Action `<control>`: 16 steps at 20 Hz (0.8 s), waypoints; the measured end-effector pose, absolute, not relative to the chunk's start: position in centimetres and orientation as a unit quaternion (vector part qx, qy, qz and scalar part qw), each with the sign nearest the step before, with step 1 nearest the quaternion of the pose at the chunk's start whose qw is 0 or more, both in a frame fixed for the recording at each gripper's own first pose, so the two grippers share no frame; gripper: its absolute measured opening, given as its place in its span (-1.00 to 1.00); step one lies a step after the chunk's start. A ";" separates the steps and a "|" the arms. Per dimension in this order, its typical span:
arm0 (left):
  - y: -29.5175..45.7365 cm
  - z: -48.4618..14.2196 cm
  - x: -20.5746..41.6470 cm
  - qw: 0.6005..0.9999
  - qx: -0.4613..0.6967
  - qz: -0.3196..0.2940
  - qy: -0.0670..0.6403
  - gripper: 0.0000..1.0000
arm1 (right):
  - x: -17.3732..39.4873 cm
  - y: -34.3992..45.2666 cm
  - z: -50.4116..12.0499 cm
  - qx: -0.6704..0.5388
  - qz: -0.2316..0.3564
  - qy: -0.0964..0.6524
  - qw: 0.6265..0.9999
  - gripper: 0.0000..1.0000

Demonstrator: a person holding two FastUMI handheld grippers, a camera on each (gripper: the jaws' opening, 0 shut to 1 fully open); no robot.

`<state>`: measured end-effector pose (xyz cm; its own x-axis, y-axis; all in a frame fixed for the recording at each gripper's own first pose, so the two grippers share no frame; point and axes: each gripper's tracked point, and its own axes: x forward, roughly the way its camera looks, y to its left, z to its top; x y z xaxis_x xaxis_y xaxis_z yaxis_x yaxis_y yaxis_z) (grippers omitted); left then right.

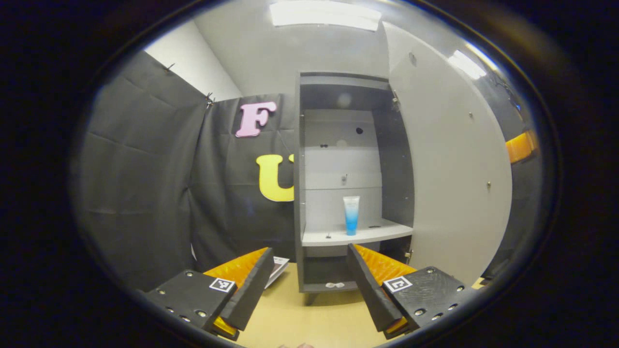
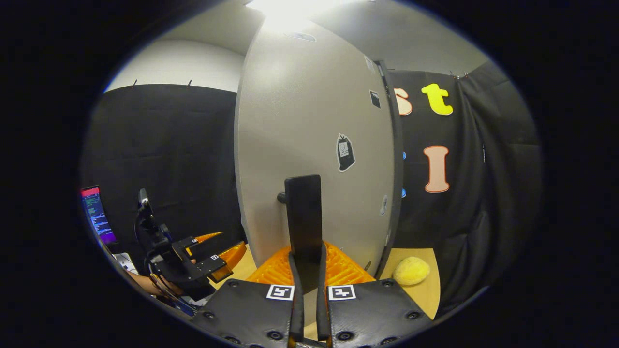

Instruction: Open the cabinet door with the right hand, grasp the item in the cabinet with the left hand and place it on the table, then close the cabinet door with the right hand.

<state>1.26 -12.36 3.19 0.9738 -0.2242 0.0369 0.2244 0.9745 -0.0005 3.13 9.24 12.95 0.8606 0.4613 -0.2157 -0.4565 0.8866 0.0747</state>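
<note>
Left gripper view: left claw (image 1: pixel 309 290) released, tube (image 1: pixel 351 215) upright on cabinet shelf (image 1: pixel 382 232), well ahead

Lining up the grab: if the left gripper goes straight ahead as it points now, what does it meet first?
Probably the tube standing on the cabinet shelf; the open left gripper points roughly at it, path apparently free, depth uncertain.

One cabinet (image 1: pixel 309 193), one door (image 1: pixel 449 183), one tube (image 1: pixel 351 215), one yellow ball (image 2: pixel 411 270) and two grippers (image 1: pixel 309 285) (image 2: pixel 307 270) are counted.
</note>
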 end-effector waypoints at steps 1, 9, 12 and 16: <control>-13.1 3.2 1.3 0.993 -0.002 -0.116 -0.017 0.92 | 3.1 8.3 12.9 0.009 0.234 0.112 0.966 -0.77; -18.5 4.7 1.4 0.992 -0.001 -0.125 -0.019 0.91 | 3.4 0.4 12.6 0.004 0.161 0.082 0.984 -0.78; -20.2 5.8 2.0 0.991 0.004 -0.129 -0.021 0.91 | 3.5 0.6 12.4 0.028 0.181 0.076 0.980 -0.87; -21.4 7.2 3.5 0.991 0.020 -0.129 -0.019 0.92 | 3.3 0.7 12.3 -0.019 0.197 0.049 0.979 -0.69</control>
